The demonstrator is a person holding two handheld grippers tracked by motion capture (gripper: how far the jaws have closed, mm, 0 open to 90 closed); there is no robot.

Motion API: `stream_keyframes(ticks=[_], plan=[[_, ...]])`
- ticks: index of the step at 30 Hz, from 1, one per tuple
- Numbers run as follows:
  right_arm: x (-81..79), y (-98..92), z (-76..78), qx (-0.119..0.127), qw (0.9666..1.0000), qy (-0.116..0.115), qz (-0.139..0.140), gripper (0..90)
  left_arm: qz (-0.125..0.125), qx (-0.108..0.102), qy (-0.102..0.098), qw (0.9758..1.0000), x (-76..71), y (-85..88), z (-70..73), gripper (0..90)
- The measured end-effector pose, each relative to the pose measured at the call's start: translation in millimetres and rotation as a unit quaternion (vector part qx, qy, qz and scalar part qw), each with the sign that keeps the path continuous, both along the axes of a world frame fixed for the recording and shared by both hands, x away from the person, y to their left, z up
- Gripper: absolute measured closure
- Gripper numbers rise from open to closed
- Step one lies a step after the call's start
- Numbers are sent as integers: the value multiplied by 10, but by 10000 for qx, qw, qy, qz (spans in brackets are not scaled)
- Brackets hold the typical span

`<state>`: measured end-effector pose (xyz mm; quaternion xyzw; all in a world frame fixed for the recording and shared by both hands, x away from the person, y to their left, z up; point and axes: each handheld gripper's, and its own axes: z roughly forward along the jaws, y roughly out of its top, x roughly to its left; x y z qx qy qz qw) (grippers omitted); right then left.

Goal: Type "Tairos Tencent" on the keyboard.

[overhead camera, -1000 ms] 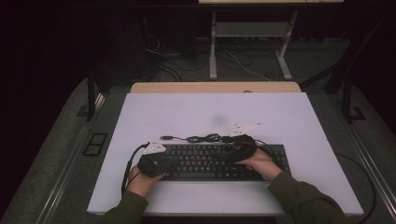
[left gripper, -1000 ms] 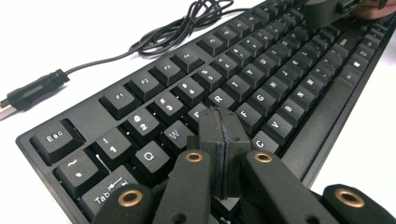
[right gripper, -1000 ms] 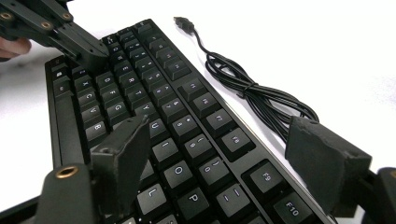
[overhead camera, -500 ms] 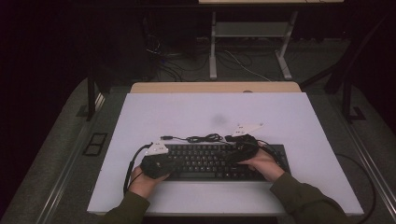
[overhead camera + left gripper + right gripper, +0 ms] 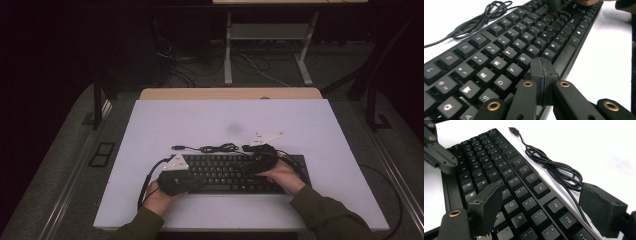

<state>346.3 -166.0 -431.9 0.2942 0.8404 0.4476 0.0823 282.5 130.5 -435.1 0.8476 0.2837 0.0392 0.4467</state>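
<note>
while both grippers hover over the black keyboard (image 5: 235,172), which lies on the white table (image 5: 220,120) near its front edge with its cable (image 5: 215,148) coiled loose just behind it, the step in hand looks like pressing keys. the left gripper (image 5: 541,68) has its jaws pressed flat together, holding nothing, and its tip sits low over the lower letter rows near the front edge of the keyboard, just past the f and g keys. the right gripper (image 5: 544,202) stands wide, with the keys around o and p between its two pads, gripping nothing. i judge the next move calls for a short, straight dip of the closed left tip onto one single key without catching its neighbours. whether that tip already touches a key cannot be told, since the jaws themselves hide the spot beneath them. from the high view the key legends are too small to read, and the hands cover part of the keyboard.
</note>
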Motion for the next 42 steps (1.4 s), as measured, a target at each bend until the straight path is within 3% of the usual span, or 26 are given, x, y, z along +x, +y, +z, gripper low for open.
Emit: stream_keyframes(ticks=[17, 20, 25, 34, 42], plan=[[0, 1, 1, 2, 10000, -7, -11, 186, -157, 165, 124, 9997, -6, -53, -66, 890], [-1, 0, 2, 1, 10000, -7, -12, 186, -126, 106, 181, 9997, -1, -44, -73, 891], [0, -1, 3, 9, 10000, -14, -16, 186, -134, 138, 153, 9997, -6, -47, -52, 890], [-1, -2, 8, 23, 10000, -14, -17, 186, -72, -36, 74, 9999, 4, -17, 4, 886], [-8, -7, 19, 48, 10000, 39, 44, 187, 145, -108, -47, 9998, 34, 37, 36, 672]])
